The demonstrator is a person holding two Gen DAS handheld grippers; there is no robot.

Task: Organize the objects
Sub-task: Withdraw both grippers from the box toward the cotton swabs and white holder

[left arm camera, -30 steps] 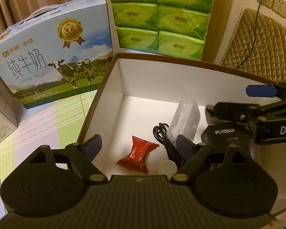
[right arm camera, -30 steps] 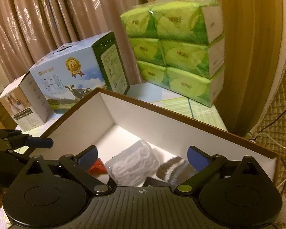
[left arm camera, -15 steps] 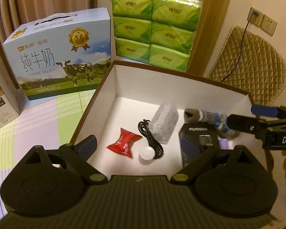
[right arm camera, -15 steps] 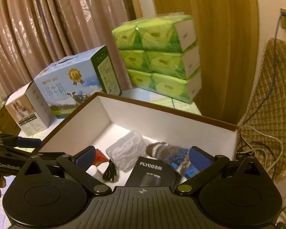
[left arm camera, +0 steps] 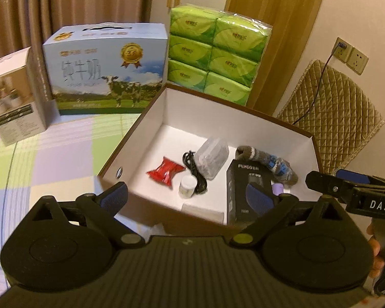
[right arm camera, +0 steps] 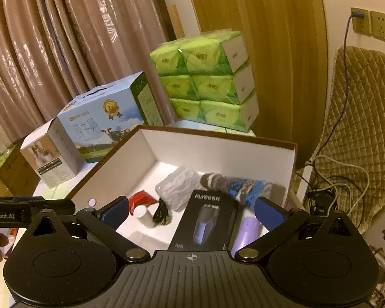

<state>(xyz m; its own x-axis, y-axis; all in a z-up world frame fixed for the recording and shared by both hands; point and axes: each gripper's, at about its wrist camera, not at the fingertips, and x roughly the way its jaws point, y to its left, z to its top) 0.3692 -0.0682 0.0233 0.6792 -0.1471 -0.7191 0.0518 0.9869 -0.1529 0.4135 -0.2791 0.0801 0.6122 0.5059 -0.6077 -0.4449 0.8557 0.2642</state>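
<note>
With items gathered inside white box (left arm camera: 243,125), both grippers hover above it; left gripper (left arm camera: 190,196) jaws apart, empty; right gripper (right arm camera: 191,210) likewise, suggesting sorting done

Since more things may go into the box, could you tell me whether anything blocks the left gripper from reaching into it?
Nothing visible does: the left gripper is open and empty over the near wall of the open box, which has no lid.
</note>
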